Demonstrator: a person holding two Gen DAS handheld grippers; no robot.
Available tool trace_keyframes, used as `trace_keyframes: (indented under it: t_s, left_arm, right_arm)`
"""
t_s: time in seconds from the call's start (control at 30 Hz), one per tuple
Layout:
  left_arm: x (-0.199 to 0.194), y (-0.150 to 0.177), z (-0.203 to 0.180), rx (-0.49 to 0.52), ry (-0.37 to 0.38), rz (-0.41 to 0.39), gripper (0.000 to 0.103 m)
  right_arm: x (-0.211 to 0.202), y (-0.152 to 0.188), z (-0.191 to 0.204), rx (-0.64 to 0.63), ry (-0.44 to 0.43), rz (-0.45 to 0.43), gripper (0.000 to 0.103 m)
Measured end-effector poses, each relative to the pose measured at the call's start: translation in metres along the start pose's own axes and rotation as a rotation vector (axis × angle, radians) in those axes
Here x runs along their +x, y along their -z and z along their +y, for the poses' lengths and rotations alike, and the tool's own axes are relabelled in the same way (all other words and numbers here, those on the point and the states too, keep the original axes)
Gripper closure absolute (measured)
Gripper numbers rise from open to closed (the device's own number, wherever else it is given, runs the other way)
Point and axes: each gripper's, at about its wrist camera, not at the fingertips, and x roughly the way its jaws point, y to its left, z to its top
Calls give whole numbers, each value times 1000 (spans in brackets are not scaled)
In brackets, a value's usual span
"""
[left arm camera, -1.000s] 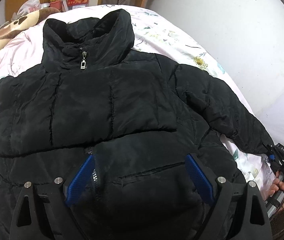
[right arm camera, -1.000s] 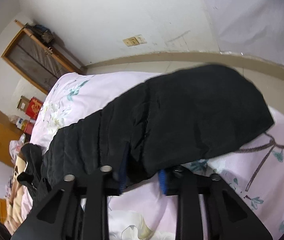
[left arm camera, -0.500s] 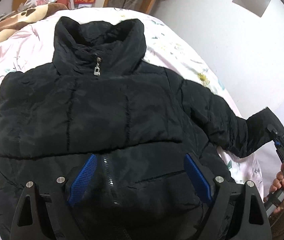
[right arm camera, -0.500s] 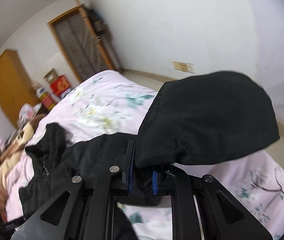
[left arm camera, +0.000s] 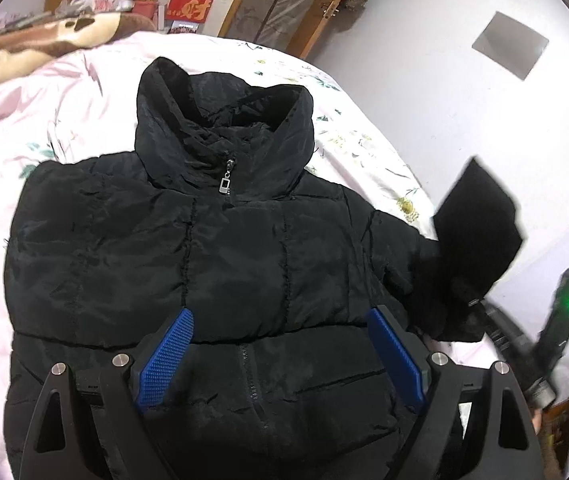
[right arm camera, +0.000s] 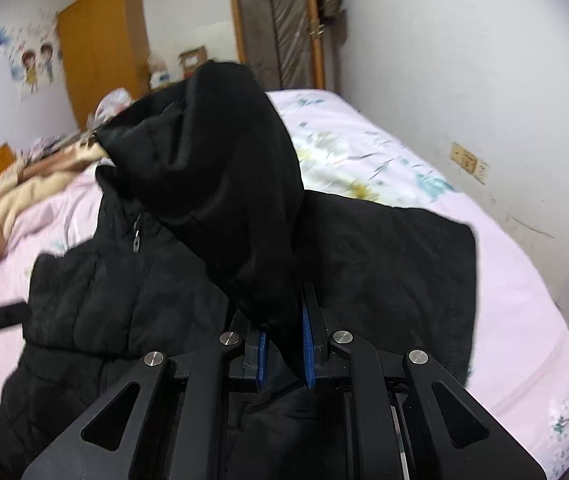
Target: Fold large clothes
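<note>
The fingers of the right gripper (right arm camera: 284, 350) are clamped on the cuff end of the sleeve (right arm camera: 220, 184) of the black quilted puffer jacket (left arm camera: 204, 264), holding it lifted above the jacket's chest. The fingers of the left gripper (left arm camera: 280, 354) stand wide apart over the lower front of the jacket, holding nothing.

The jacket lies front up in the middle of the bed with the pale pink floral sheet (left arm camera: 364, 140). It is zipped, with its stand collar toward the head of the bed and its hem toward the foot, nearest the person.

As for progress, the fold looks to be at an early step. On the side away from the raised sleeve the jacket shows a straight edge with no sleeve sticking out, so that sleeve may already be tucked in, though I cannot be sure. The raised sleeve has yet to be laid across the chest. After that the body is left to be folded from hem to collar.

By count there is one jacket, one sleeve in the air, two grippers and one silver zipper pull (left arm camera: 225, 185) at the collar. A brown and cream blanket (left arm camera: 44, 36) lies bunched at the head corner of the bed.
</note>
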Motion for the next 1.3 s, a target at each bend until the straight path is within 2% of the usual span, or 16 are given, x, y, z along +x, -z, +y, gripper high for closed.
trace_keyframes:
  t_s: [0.13,0.2,0.27,0.3,0.43,0.6,0.67,0.77,0.83,0.9,1.0,1.07,1.2,1.23,1.3]
  left_arm:
    - [12,-7,4,-21,37,24,14]
    - [23,-11,1,-23,65,59,14]
    - [39,-16,-1,-46,135,109,14]
    - [45,-18,-2,-61,140,124,14]
    - [68,-26,-7,-90,185,152,13]
    - [110,-32,-10,-153,259,256,11]
    - [122,-32,-12,-161,272,290,10]
    - [126,-33,-12,-195,292,274,10]
    - [128,-31,-12,-199,288,283,10]
    - [129,-28,-11,-217,318,299,9]
    - [122,-27,-4,-253,372,282,9]
    - [113,-30,-3,-229,323,269,8]
    - [82,-44,-7,-188,344,215,4]
    - [76,-48,-9,-162,326,203,0]
    - [74,-53,-18,-89,258,208,1]
  right_arm:
    - [20,9,20,-77,21,46,89]
    - [30,18,29,-130,36,74,89]
    - [35,24,35,-162,33,88,89]
    - [40,28,40,-189,35,99,89]
    - [48,37,46,-220,16,124,89]
    - [52,39,52,-250,17,140,87]
    - [53,43,51,-260,11,152,81]
    - [50,43,45,-223,-23,160,70]
    - [44,43,37,-178,-65,169,51]
    - [37,44,33,-142,-108,170,42]
    - [19,44,25,-110,-140,149,42]
    - [10,46,18,-92,-156,145,41]
    - [2,48,6,-64,-167,149,41]
    - [2,48,4,-60,-166,150,41]
    - [0,47,1,-44,-169,147,41]
